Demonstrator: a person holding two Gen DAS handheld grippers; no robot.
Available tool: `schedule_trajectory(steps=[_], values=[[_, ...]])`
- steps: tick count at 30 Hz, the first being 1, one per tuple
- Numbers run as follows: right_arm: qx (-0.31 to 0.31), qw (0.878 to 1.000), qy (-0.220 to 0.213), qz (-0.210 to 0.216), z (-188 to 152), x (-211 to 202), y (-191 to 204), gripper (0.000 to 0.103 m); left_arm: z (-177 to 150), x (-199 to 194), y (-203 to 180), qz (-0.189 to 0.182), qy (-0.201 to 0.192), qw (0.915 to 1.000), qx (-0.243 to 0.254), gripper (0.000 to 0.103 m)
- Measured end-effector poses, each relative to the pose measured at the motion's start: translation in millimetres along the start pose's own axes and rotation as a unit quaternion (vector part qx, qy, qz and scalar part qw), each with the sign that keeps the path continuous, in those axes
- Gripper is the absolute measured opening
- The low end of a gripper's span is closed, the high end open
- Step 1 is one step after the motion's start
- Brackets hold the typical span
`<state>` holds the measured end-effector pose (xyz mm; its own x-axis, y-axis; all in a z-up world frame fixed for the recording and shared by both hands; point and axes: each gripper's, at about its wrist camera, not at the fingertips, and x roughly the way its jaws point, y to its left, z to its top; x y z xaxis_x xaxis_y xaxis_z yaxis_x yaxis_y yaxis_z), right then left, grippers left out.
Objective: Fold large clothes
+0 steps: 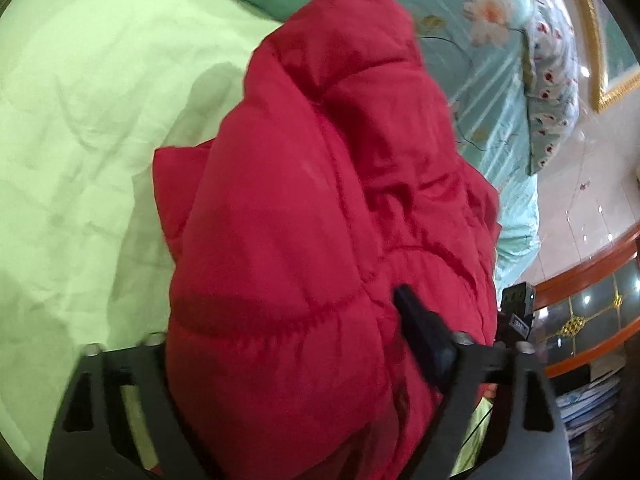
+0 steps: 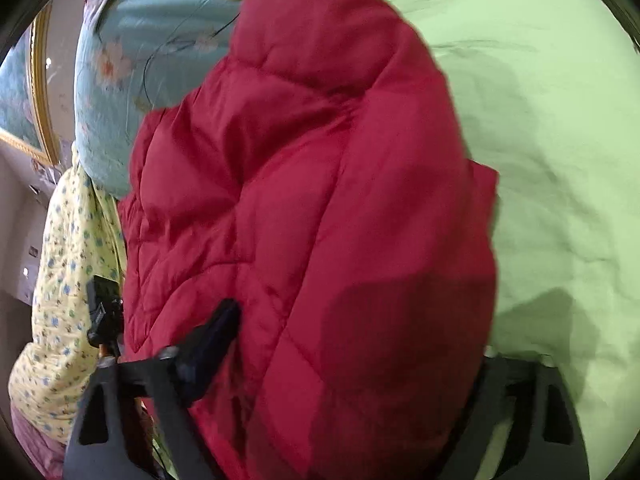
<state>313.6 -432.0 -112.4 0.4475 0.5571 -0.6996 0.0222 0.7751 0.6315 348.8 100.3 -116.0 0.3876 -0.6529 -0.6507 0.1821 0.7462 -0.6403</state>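
A bulky red puffer jacket [image 1: 320, 208] fills the middle of the left wrist view, bunched and folded over itself above the pale green bed sheet [image 1: 88, 128]. My left gripper [image 1: 280, 340] is shut on the red jacket; one black finger [image 1: 416, 328] presses into the quilted fabric, the other is hidden under it. In the right wrist view the same jacket [image 2: 320, 220] hangs over my right gripper [image 2: 352, 344], which is shut on it; one finger [image 2: 216, 332] shows at the left, the other is covered.
A teal floral quilt [image 1: 472, 40] lies behind the jacket, with a flowered pillow [image 1: 552, 80] at the right. The green sheet [image 2: 560, 140] spreads to the right. A yellow floral sleeve [image 2: 68, 264] shows at the left. A wooden cabinet [image 1: 592, 304] stands beside the bed.
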Motion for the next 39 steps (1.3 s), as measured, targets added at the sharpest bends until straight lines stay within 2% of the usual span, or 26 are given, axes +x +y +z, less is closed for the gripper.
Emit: schedule_trajectory(steps=[2,5,11,13,19,28,31,33,37,39], values=[[-0.001,1.000,-0.004,0.008,-3,-4,5,0.062,-4,-6,-9,0.002,-0.009,0.9998,0.015,0.063],[-0.002,1.000,-0.012,0.020,-9,-16,10,0.047,-12,-19,-24,0.008,-0.021,0.9991,0.036,0.054],[-0.019,0.999,-0.021,0.034,-37,-48,31,0.041,-37,-55,-53,-0.004,-0.041,0.9965,0.074,0.047],[-0.022,0.999,-0.023,0.041,-54,-62,37,0.041,-52,-68,-63,-0.009,-0.042,0.9954,0.086,0.047],[-0.016,0.999,-0.022,0.046,-98,-100,30,0.040,-95,-90,-77,-0.027,-0.032,0.9957,0.082,0.046],[0.001,0.998,-0.019,0.053,-153,-126,24,0.041,-152,-104,-78,-0.037,-0.019,0.9976,0.056,0.046],[0.000,0.998,-0.029,0.050,-158,-125,23,0.043,-159,-101,-77,-0.011,-0.023,0.9979,0.059,0.046],[-0.003,0.999,-0.037,0.034,-160,-124,20,0.046,-157,-95,-77,0.019,-0.027,0.9971,0.069,0.047],[-0.012,0.999,-0.049,-0.004,-159,-117,19,0.061,-158,-80,-79,0.074,-0.036,0.9929,0.086,0.050],[-0.003,0.999,-0.054,-0.005,-159,-115,13,0.066,-158,-72,-76,0.092,-0.043,0.9911,0.086,0.054]])
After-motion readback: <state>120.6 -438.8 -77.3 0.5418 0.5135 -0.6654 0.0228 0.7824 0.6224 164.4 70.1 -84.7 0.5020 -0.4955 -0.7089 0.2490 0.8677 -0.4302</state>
